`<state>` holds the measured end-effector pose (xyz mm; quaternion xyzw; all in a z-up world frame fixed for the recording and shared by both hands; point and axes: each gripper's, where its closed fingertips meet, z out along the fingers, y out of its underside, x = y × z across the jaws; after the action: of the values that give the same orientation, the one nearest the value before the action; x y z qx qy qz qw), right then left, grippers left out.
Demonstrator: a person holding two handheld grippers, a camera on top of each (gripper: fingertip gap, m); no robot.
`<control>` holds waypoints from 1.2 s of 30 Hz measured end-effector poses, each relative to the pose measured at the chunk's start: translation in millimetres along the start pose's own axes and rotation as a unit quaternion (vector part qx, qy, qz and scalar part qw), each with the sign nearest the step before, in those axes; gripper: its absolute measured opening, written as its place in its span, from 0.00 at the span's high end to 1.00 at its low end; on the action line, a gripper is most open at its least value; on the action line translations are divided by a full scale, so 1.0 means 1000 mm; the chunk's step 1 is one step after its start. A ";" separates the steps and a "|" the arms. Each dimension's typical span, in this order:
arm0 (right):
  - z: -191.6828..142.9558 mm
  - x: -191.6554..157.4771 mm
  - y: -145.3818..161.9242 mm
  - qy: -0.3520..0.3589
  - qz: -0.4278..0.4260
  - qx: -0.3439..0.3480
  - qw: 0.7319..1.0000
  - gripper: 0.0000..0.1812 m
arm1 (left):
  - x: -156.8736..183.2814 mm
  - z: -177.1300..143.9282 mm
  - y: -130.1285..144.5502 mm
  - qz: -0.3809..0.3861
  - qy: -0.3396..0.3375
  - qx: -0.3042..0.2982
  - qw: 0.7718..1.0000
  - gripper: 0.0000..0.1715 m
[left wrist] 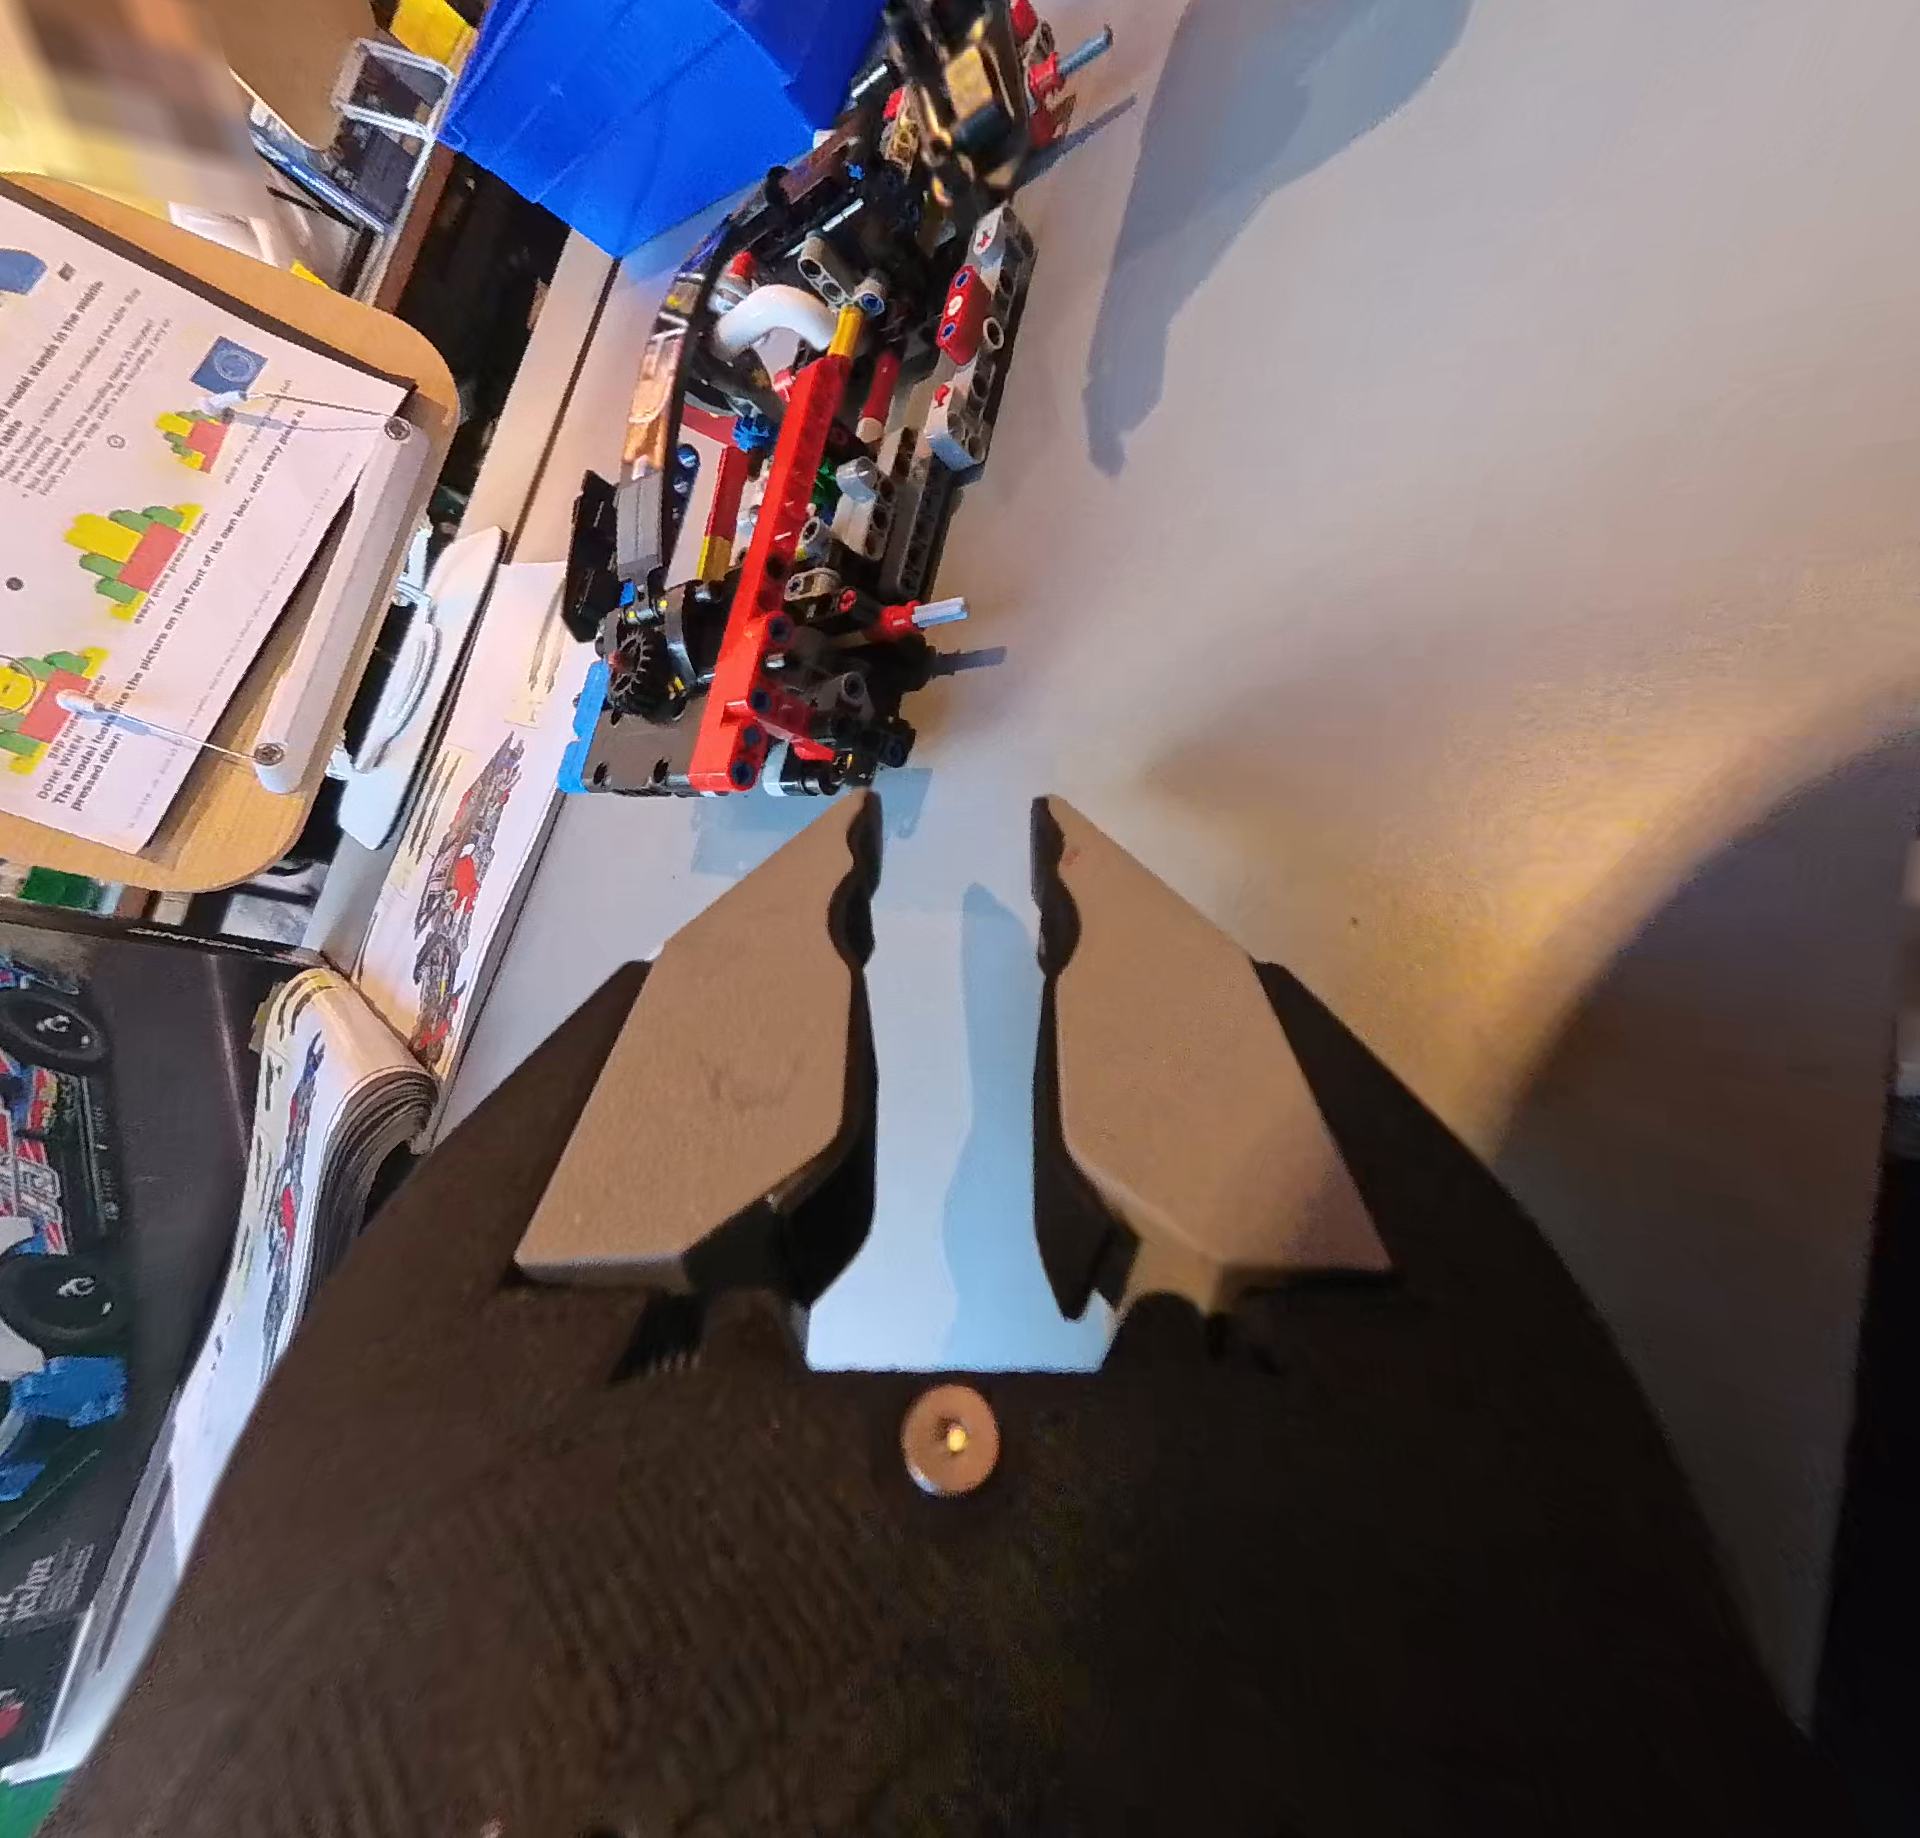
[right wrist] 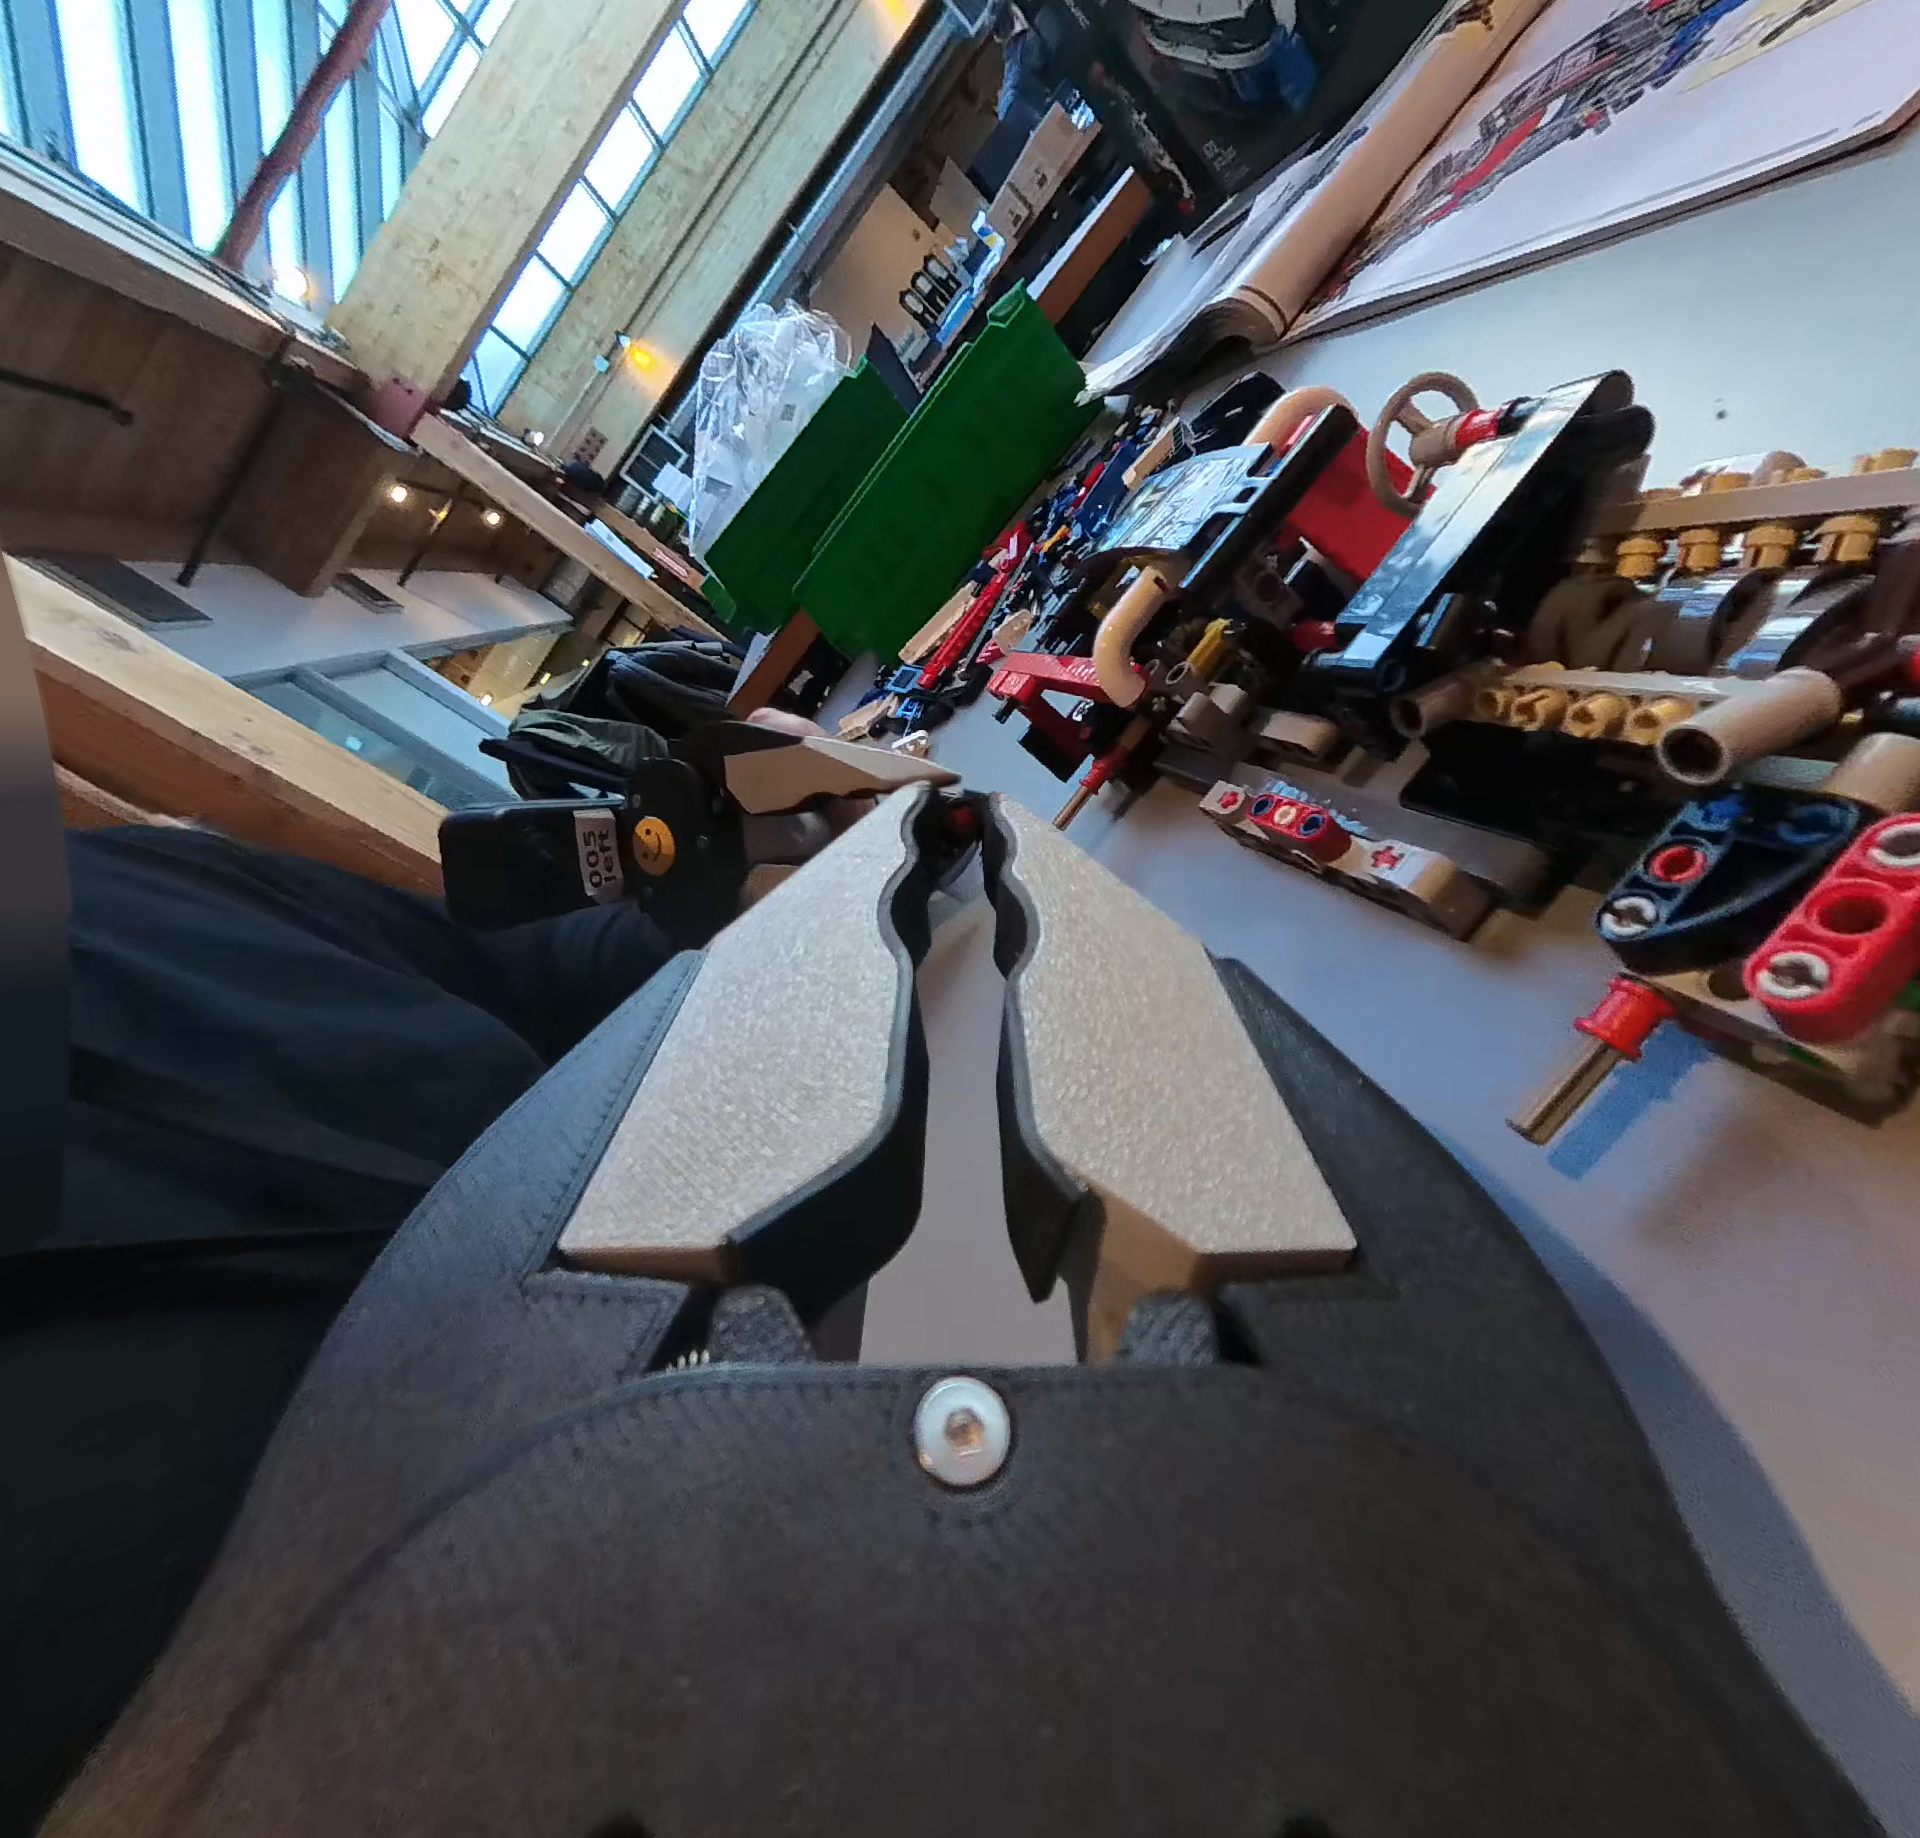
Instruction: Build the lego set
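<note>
The half-built car point(left wrist: 800, 500) sits on the white table point(left wrist: 1403, 541), just ahead of my left gripper point(left wrist: 951, 812), near its tips but not touching. It's a bare frame w/ a long red beam point(left wrist: 774, 583) down the top, a white curved tube point(left wrist: 769, 318), grey side beams and axles poking out the side. No wheels or body panels on it that I can see, so I judge we're mid-build: the core is together, the outer shell and wheels are still to go.

Left gripper: jaws apart at a moderate gap, nothing between them, only table showing through. Right gripper point(right wrist: 961, 817): jaws drawn in narrow, pinching a small red piece point(right wrist: 958, 820) at the tips; too small to tell what kind. It hangs low beside the car point(right wrist: 1455, 625), w/ the other gripper point(right wrist: 727, 812) just behind its tips in the right wrist view.

Further out, loose parts point(right wrist: 997, 583) lie scattered on the table past the car, so plenty is left to fit. Green bins point(right wrist: 914, 500) stand beyond them; a blue bin point(left wrist: 644, 74) sits behind the car in the left view. The open instruction book point(left wrist: 312, 1113) and the set's box point(left wrist: 73, 1217) lie off to one side. I reckon the red piece goes onto the frame next, though where exactly I can't tell.
</note>
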<state>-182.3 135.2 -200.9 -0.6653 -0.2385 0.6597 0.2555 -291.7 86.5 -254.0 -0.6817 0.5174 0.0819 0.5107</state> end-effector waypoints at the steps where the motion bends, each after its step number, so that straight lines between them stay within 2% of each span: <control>1: -0.002 -0.001 -0.002 -0.004 0.001 0.007 1.000 0.98 | 0.001 0.001 0.001 0.004 0.001 -0.004 1.000 0.85; 5: -0.008 -0.003 -0.007 -0.010 -0.002 0.031 0.999 0.98 | 0.002 0.002 0.003 0.017 -0.005 -0.014 1.000 0.87; 14: -0.007 -0.004 -0.007 -0.010 -0.004 0.029 1.000 0.98 | 0.004 0.004 0.006 0.020 0.002 -0.018 1.000 0.89; 19: -0.007 -0.002 -0.008 -0.010 -0.001 0.032 0.999 0.98 | 0.005 0.002 0.003 0.014 0.010 -0.005 1.000 0.94; 31: -0.012 0.002 -0.017 0.006 -0.007 0.062 0.998 0.98 | -0.009 -0.001 0.000 -0.066 0.024 0.018 0.997 0.97; 36: -0.012 0.004 -0.020 0.013 -0.011 0.069 0.997 0.98 | -0.012 -0.003 -0.001 -0.076 0.023 0.026 0.996 0.97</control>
<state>-169.4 152.4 -190.8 -0.6516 -0.1962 0.6632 0.3115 -297.5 91.0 -244.5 -0.7075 0.4775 0.0135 0.5208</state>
